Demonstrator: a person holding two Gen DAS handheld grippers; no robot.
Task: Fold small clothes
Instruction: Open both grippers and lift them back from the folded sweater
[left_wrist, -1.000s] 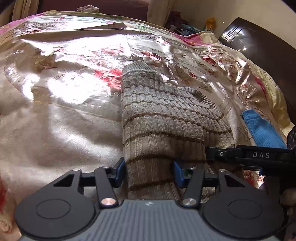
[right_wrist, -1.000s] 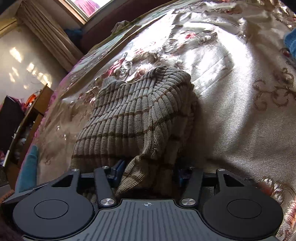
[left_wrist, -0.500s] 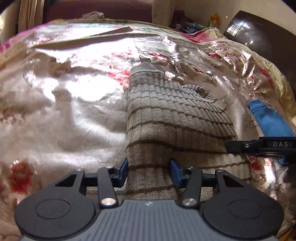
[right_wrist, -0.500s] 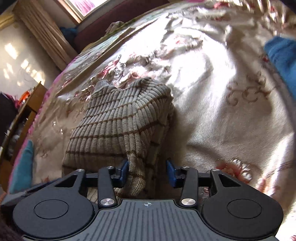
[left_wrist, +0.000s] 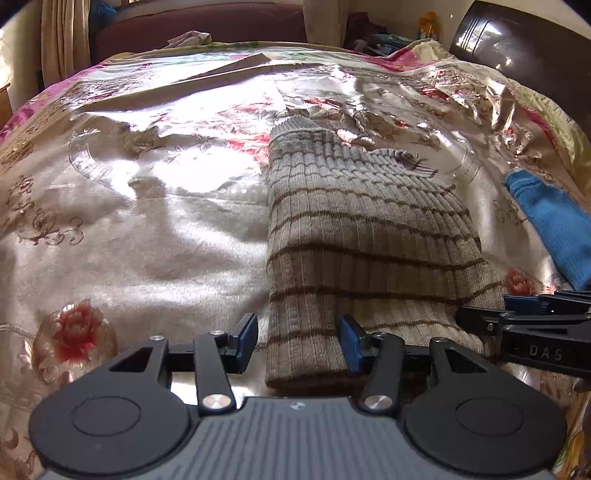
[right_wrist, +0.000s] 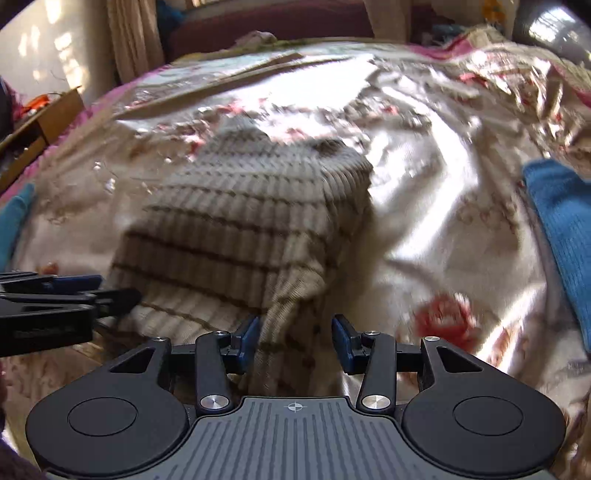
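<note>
Sunlit bedspread (left_wrist: 166, 229) carried the sweater (left_wrist: 354, 236), folded, just ahead of both tongs. Left tongs (left_wrist: 298, 341) and right tongs (right_wrist: 295, 339) had widened off its near hem, so that fold looked finished.

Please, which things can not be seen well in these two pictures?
- Near hem of the striped sweater: hidden by the left gripper body, left wrist view.
- Blue cloth: cut by the right edge, right wrist view.
- Knit detail: motion-blurred, right wrist view.
- Right gripper grip on fabric: unclear.
</note>
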